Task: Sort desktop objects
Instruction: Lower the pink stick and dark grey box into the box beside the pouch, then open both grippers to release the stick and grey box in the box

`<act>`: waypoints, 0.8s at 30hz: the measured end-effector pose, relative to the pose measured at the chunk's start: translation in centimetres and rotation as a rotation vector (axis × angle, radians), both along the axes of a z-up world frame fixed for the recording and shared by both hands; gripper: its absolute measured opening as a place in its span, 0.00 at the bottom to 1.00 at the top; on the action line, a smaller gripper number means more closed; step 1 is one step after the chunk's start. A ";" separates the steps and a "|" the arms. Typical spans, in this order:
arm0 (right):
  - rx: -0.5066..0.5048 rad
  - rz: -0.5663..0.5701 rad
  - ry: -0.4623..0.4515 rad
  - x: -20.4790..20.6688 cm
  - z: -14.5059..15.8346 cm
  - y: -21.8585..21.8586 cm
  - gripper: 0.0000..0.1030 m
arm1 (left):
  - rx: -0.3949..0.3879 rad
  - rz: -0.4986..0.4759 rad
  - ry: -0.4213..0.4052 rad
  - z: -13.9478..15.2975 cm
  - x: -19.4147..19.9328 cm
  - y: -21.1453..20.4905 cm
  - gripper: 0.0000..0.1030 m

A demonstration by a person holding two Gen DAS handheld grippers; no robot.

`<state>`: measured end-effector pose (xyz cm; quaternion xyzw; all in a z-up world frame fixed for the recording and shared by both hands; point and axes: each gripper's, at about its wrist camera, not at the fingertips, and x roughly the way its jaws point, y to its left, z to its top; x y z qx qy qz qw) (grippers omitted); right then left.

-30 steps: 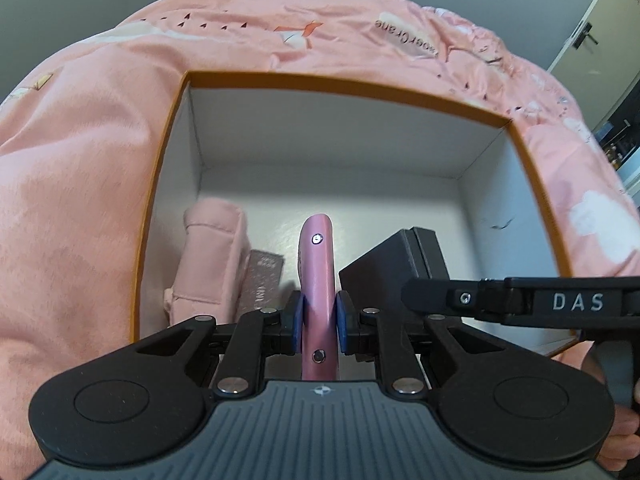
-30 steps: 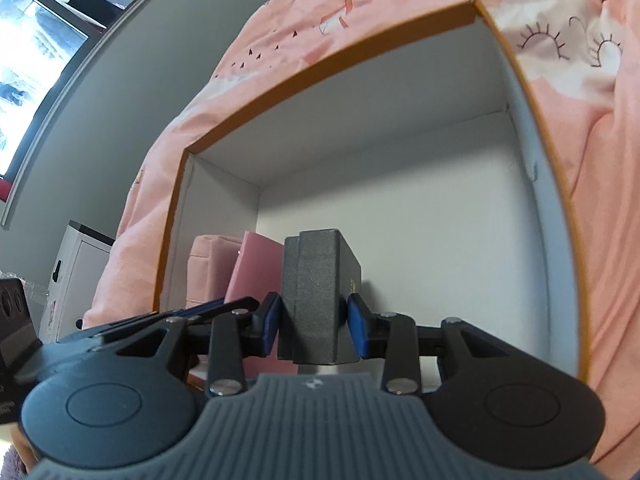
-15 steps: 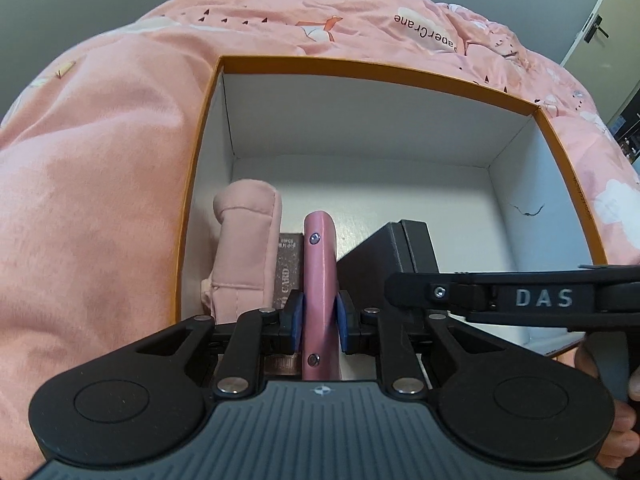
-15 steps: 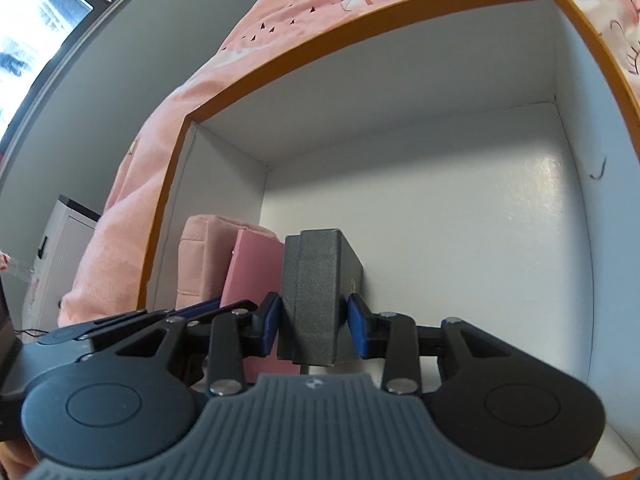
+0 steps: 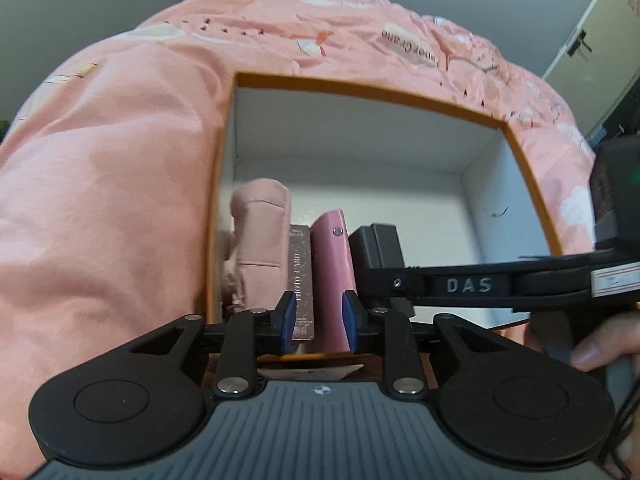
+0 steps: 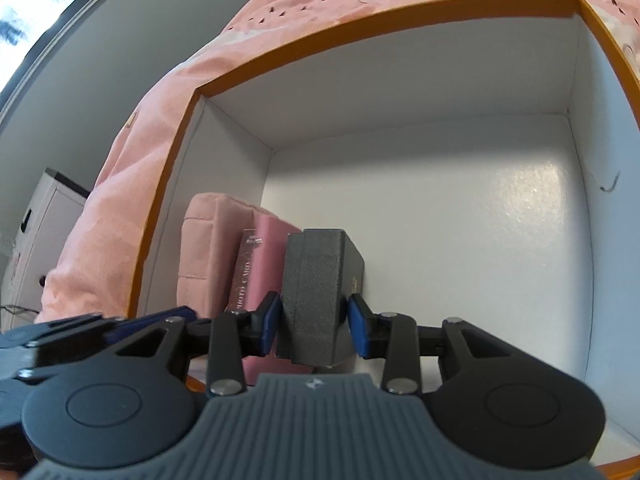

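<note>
A white box with an orange rim point(image 5: 360, 92) lies on a pink quilt. Along its left wall stand a pink pouch point(image 5: 260, 240), a brown photo card box point(image 5: 299, 280), a slim pink case point(image 5: 330, 264) and a dark grey box point(image 5: 378, 248). My left gripper point(image 5: 317, 320) is opening; the pink case stands between its jaws, with a gap at the left pad. My right gripper point(image 6: 313, 322) is shut on the dark grey box point(image 6: 316, 280), which stands upright against the pink case point(image 6: 268, 248).
The pink quilt point(image 5: 120, 200) rises around the box on all sides. The box floor point(image 6: 480, 240) to the right of the grey box is bare. A person's hand point(image 5: 600, 352) holds the right gripper's handle. A white cabinet point(image 6: 40, 220) stands far left.
The left jaws have spread off the pink case and the left gripper has drawn back. The right gripper has carried the grey box leftward up against the pink case.
</note>
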<state>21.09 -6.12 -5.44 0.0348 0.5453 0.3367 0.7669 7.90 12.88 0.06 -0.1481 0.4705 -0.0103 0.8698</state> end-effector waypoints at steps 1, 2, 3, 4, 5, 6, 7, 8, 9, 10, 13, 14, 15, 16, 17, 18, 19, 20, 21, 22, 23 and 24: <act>0.002 0.005 0.006 0.0 0.0 0.1 0.40 | -0.004 0.009 -0.009 0.3 -0.3 0.2 0.28; 0.016 0.008 0.020 0.0 0.0 0.1 0.41 | -0.007 0.020 -0.018 0.6 -0.5 0.5 0.28; 0.035 0.010 0.036 0.1 0.0 0.1 0.41 | -0.011 0.031 -0.026 0.9 -0.8 0.8 0.29; 0.048 0.011 0.044 0.1 0.1 0.1 0.41 | -0.016 0.042 -0.033 1.1 -1.1 1.1 0.29; 0.049 0.014 0.043 0.0 0.1 0.0 0.42 | -0.021 0.053 -0.037 1.3 -1.4 1.4 0.29; 0.049 0.018 0.039 0.0 0.1 0.1 0.43 | -0.025 0.067 -0.039 1.4 -1.6 1.8 0.29; 0.052 0.020 0.040 0.0 0.1 0.2 0.45 | -0.028 0.079 -0.041 1.4 -1.7 2.1 0.29; 0.061 0.016 0.047 0.1 0.0 0.1 0.47 | -0.030 0.088 -0.042 1.5 -1.9 2.3 0.30; 0.072 0.012 0.055 0.1 -0.1 0.0 0.47 | -0.033 0.096 -0.043 1.4 -2.0 2.5 0.30; 0.079 0.009 0.061 0.1 -0.3 0.0 0.47 | -0.036 0.101 -0.043 1.4 -2.0 2.6 0.30; 0.078 0.006 0.082 0.3 -0.9 0.0 0.47 | -0.038 0.096 -0.041 1.3 -2.3 2.7 0.31; 0.079 0.001 0.094 0.2 -1.1 -0.2 0.47 | -0.036 0.093 -0.040 1.3 -2.3 2.7 0.31; 0.078 0.000 0.095 0.2 -1.1 -0.2 0.47 | -0.034 0.090 -0.039 1.3 -2.4 2.6 0.31; 0.076 0.000 0.090 0.1 -1.0 -0.2 0.47 | -0.031 0.088 -0.039 1.3 -2.4 2.5 0.31; 0.074 0.000 0.084 0.1 -1.0 -0.2 0.47 | -0.029 0.087 -0.039 1.3 -2.4 2.5 0.31; 0.071 0.001 0.078 0.0 -0.8 -0.2 0.47 | -0.025 0.086 -0.038 1.3 -2.3 2.4 0.31; 0.070 0.003 0.072 0.0 -0.8 -0.2 0.47 | -0.020 0.084 -0.037 1.4 -2.4 2.3 0.31; 0.067 0.004 0.065 -0.1 -0.6 -0.2 0.47 | -0.014 0.082 -0.038 1.4 -2.4 2.3 0.31; 0.063 0.004 0.056 -0.1 -0.5 -0.2 0.47 | -0.007 0.079 -0.039 1.5 -2.5 2.2 0.31; 0.062 0.007 0.051 -0.1 -0.4 -0.2 0.47 | 0.000 0.076 -0.040 1.6 -2.6 2.1 0.31; 0.061 0.007 0.046 -0.1 -0.2 -0.2 0.47 | 0.005 0.073 -0.040 1.7 -2.7 2.0 0.31; 0.064 0.010 0.045 -0.1 -0.1 -0.3 0.47 | 0.008 0.069 -0.040 1.8 -2.8 1.9 0.31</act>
